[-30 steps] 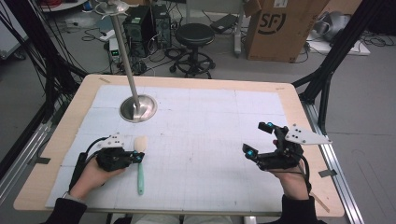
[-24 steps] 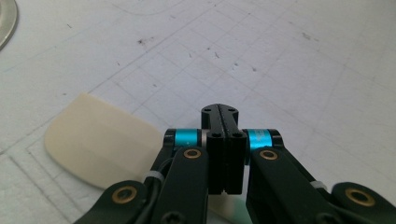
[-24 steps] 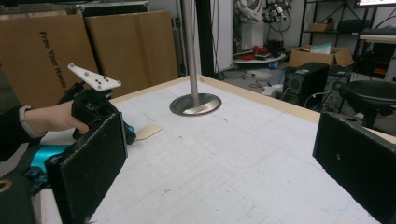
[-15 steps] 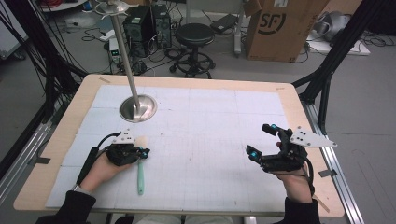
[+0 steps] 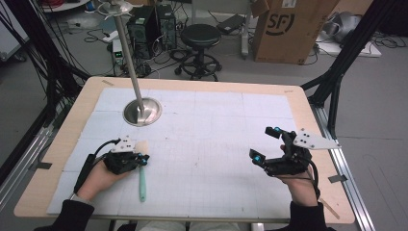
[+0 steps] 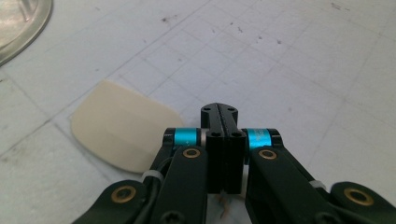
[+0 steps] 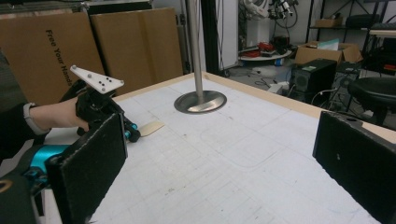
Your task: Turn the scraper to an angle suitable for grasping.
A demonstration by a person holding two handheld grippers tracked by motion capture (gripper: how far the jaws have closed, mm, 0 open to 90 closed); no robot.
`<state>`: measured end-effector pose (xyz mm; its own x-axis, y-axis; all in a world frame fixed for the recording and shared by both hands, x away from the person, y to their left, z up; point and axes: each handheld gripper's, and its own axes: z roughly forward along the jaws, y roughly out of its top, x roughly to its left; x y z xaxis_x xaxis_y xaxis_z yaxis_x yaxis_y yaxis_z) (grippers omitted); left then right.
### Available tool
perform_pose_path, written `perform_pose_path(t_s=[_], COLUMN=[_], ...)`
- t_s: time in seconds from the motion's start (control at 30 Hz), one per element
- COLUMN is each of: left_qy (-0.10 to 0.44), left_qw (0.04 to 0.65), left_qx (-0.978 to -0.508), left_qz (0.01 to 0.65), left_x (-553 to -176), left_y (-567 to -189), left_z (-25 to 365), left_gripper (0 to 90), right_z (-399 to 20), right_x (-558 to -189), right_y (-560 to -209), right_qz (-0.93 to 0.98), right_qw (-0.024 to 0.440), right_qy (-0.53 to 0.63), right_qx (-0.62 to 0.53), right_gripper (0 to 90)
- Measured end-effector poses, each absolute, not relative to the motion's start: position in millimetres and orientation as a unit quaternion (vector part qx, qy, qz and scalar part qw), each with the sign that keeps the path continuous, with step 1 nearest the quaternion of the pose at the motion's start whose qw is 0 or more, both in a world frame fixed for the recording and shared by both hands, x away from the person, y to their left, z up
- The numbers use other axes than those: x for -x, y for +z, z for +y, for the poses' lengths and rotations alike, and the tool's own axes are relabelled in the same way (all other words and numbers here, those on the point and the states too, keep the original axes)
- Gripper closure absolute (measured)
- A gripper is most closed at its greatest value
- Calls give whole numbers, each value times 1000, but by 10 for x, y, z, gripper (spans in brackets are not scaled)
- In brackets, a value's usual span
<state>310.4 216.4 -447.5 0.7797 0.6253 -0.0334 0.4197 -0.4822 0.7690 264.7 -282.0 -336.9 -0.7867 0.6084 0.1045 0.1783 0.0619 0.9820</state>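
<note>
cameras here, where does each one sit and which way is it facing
High view: above the person's side, looking forward and down at the table; both forearms, left gripper, right gripper.
Left gripper view: rides the left gripper, looking down along shut jaws at the spatula.
Right gripper view: rides the right gripper, looking level across the table past open jaws.
Shared: spatula, metal stand.

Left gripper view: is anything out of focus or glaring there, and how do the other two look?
Left gripper view: the shut left claw is sharp, the spatula blade soft, no glare. Right gripper view: near pads slightly blurred, background clear. High view: even light, faint shadows.
</note>
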Motion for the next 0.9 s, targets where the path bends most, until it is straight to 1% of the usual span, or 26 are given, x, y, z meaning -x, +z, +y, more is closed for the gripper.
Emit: perform_pose_path(t_s=[0.37,0.57,0.67,0.83,0.9], left_qy=[132,158,167,158,152], left_qw=[414,443,448,451,437], left_qx=[-839,-804,-799,-800,-804], left_qz=[328,364,365,361,374], left_x=[-2987,-3009,-3052,-3192,-3261], left_y=[-4474,-4422,-4428,-4411,-4410], left_z=[2402,2558,2550,2445,2412], left_gripper=[898,898,899,898,897], right_z=[-2748,-2731,-2716,-2689,-2697], right_x=[-2715,-2755,-2771,-2752,-2733], right_y=[-3369,-3373,-3378,-3380,-3379], right_qz=[712,713,713,717,717], right_qw=[163,162,160,160,159], right_qy=[627,627,626,623,622], right_qx=[-272,-271,-272,-269,-270], right_gripper=[18,18,18,18,18])
